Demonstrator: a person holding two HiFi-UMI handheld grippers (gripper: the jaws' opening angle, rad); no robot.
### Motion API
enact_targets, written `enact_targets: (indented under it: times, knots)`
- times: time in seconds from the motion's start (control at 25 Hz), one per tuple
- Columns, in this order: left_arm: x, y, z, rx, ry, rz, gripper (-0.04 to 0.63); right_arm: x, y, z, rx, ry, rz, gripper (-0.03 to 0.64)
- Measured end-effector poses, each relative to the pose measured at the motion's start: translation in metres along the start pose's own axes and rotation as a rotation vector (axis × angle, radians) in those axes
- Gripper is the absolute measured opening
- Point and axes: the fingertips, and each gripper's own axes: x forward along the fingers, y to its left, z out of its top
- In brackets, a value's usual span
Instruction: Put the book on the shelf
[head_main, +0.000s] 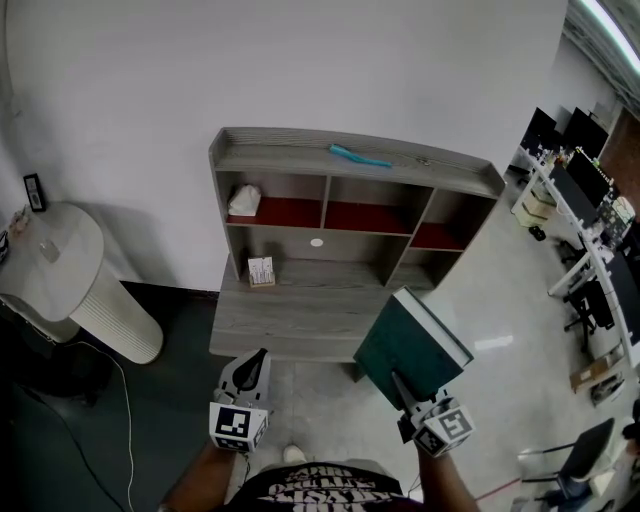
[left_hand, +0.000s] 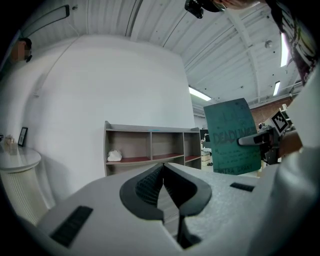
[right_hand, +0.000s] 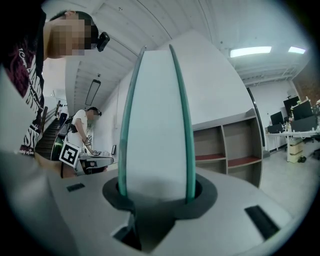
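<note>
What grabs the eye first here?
The teal book, clamped in the right hand-held gripper at the lower right of the head view. Ahead stands the grey shelf unit against a white wall; the left hand-held gripper is shut and empty.

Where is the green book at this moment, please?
In the head view the green book is at lower right, clamped in the right gripper. It is in the air before the right end of the shelf unit, not yet on it.
</note>
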Motion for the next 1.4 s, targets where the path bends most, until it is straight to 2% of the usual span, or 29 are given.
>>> enact_targets:
  times: [0.36,0.56,0.68,0.96,1.16,1.4]
  knots:
    - [0.008,-0.004,-0.005,0.006,0.013,-0.039,0.007,-0.01,-0.008,0.003,0.001,-0.007,-0.046,0.164]
    - [0.016,-0.009,-0.002,0.014,0.01,-0.042,0.008,-0.013,-0.011,0.013,0.051,-0.027,-0.073,0.164]
    - [0.022,-0.011,0.001,0.023,0.008,-0.042,0.007,-0.012,-0.018,0.01,0.041,-0.026,-0.074,0.164]
    - [0.038,-0.014,0.001,0.03,0.009,-0.026,0.008,0.0,-0.042,0.005,-0.006,-0.027,-0.06,0.163]
    - [0.049,-0.006,-0.002,0.039,0.045,0.002,0.008,0.01,-0.06,-0.002,-0.013,-0.006,-0.077,0.163]
    - [0.057,0.005,-0.007,-0.005,0.037,0.027,0.007,0.025,-0.067,-0.002,-0.024,0.001,-0.061,0.163]
